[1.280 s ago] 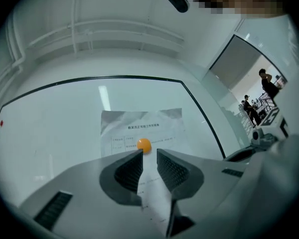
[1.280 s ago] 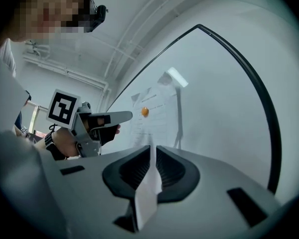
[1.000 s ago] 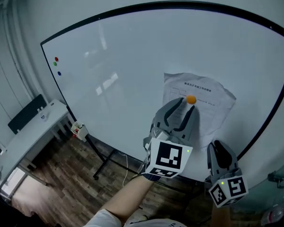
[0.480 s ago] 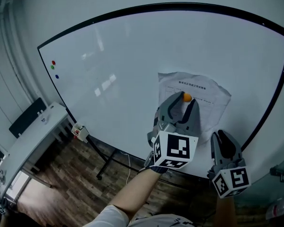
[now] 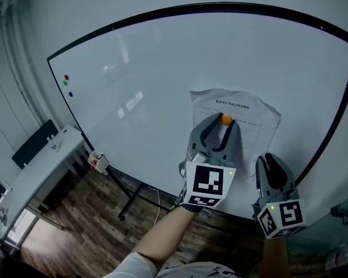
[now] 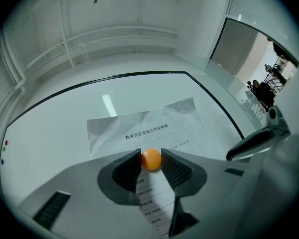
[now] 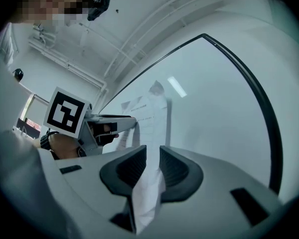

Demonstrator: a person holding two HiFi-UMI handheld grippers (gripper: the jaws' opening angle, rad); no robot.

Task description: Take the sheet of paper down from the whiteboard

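A printed sheet of paper [image 5: 252,117] hangs on the whiteboard [image 5: 151,68], pinned by an orange round magnet [image 5: 226,119]. My left gripper [image 5: 220,124] reaches up to the magnet [image 6: 151,160]. Its jaws are closing, and both pads touch the magnet's sides. The sheet [image 6: 139,126] is creased at its top corners. Lower right, my right gripper [image 5: 271,160] is at the sheet's bottom edge. In the right gripper view the paper [image 7: 148,116] runs down between the jaws of that gripper [image 7: 152,166], which are closed on it. The left gripper [image 7: 124,123] shows beyond.
Three small coloured magnets [image 5: 66,83] sit near the whiteboard's left edge. A white desk [image 5: 35,172] stands at the lower left. A small box [image 5: 97,161] hangs at the board's lower frame, above the stand leg [image 5: 127,201] and the wooden floor.
The left gripper's tips have settled around the orange magnet. The right gripper has risen slightly at the paper's lower edge. The paper still hangs on the board.
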